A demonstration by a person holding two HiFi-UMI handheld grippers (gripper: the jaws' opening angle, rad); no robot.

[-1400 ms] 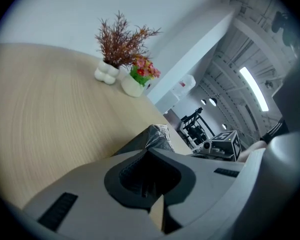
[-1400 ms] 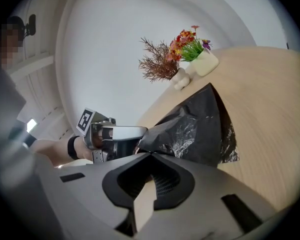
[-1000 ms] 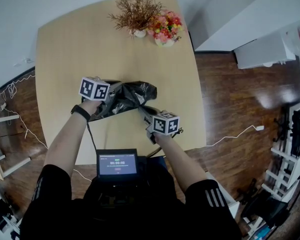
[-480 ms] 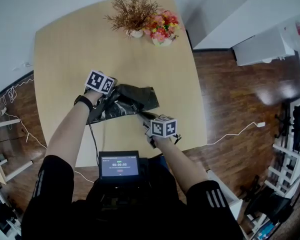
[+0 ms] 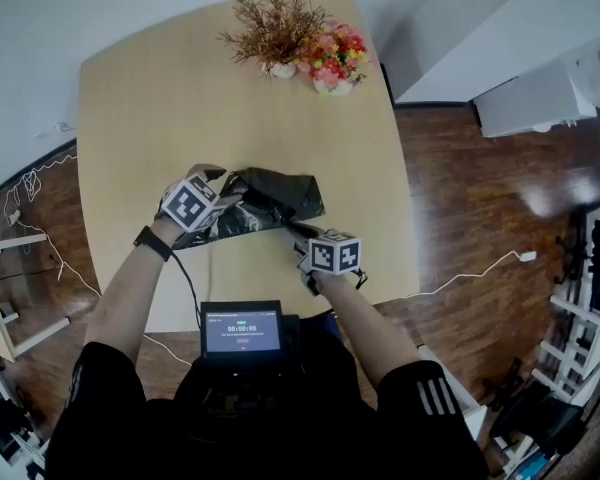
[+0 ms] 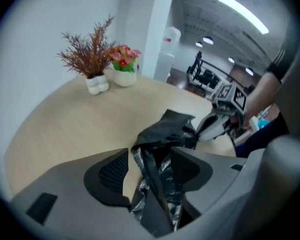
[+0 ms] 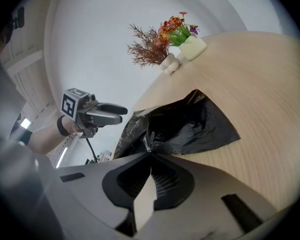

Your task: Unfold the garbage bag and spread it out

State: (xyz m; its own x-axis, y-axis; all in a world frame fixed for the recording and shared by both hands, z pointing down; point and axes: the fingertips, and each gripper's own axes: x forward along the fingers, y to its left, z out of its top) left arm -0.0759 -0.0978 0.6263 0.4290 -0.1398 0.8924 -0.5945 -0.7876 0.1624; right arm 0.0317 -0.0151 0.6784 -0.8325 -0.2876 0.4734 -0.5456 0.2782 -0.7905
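The black garbage bag (image 5: 275, 196) lies crumpled and partly folded on the wooden table (image 5: 150, 98). My left gripper (image 5: 223, 208) sits at the bag's left end. In the left gripper view its jaws have just been opening; my left gripper (image 6: 150, 156) stands open, with a loose twisted strand of the bag (image 6: 167, 129) between the pads, not pressed. My right gripper (image 5: 296, 232) is at the bag's near right edge. In the right gripper view my right gripper (image 7: 151, 155) is shut on a pinch of the bag (image 7: 190, 124), whose far part lies flat.
A white pot of dried brown twigs (image 5: 275, 28) and a pot of red and pink flowers (image 5: 332, 56) stand at the table's far edge. A small screen (image 5: 242, 330) hangs at the person's chest. Bare tabletop surrounds the bag; cables trail on the wooden floor (image 5: 480, 188).
My left gripper has swung back toward the near side and rolled, and its jaws have come apart off the bag. The bag has settled lower onto the table. The right gripper has hardly moved.
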